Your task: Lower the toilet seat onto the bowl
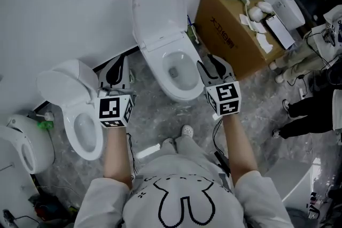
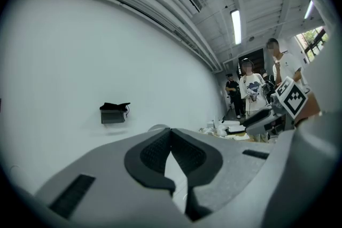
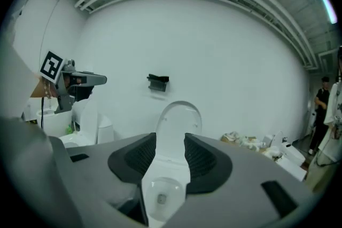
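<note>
Toilet seat (image 1: 158, 10): standing raised, well beyond right gripper (image 3: 170, 140), whose jaws are gaping empty; left gripper (image 2: 171, 133) jaws touching tip-to-tip, holding nothing.

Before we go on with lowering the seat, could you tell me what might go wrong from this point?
1. The toilet seat stands upright near the wall; let go early, it could slam onto the bowl.
2. The right gripper is open and clear of the seat, so a shallow grip might slip.
3. A second toilet stands close by the left gripper, which could bump it.
</note>
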### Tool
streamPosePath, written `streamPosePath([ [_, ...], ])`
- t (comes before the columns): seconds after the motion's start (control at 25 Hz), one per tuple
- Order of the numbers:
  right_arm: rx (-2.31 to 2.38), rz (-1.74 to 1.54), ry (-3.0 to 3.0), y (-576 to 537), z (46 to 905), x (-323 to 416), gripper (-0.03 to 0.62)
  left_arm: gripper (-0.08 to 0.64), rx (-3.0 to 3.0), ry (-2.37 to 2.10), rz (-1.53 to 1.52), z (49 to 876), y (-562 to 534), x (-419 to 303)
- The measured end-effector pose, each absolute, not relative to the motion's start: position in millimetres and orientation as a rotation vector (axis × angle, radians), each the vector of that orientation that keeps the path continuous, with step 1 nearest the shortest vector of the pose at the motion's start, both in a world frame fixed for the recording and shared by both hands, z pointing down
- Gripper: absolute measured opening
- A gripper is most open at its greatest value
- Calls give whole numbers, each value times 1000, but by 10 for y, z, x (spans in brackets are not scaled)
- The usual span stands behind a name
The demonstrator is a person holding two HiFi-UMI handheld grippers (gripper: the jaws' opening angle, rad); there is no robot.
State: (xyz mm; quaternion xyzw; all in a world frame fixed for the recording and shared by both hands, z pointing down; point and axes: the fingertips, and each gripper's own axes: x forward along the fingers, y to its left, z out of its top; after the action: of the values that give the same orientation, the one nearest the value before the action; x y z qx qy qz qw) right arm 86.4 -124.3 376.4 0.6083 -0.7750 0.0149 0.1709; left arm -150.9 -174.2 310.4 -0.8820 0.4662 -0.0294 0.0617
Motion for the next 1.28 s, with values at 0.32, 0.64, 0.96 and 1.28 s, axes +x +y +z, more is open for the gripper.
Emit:
streamPosePath([
  [0.32, 1905, -173, -2263, -768, 2797, 819, 189, 9, -2586, 1382, -9, 2540, -1464, -1684],
  [0.64, 2060, -352, -2285, -199, 2140, 926, 131, 9, -2510, 1368, 59, 2097, -1096, -1693],
  [0.96, 2126, -459, -2229, 195, 1771, 1042, 41, 9, -2459, 1370, 95, 1835, -750, -1648],
  [1.28, 2107, -541, -2255, 328, 1524, 1061, 29, 9, -2420, 1386, 128, 1616, -570, -1636],
])
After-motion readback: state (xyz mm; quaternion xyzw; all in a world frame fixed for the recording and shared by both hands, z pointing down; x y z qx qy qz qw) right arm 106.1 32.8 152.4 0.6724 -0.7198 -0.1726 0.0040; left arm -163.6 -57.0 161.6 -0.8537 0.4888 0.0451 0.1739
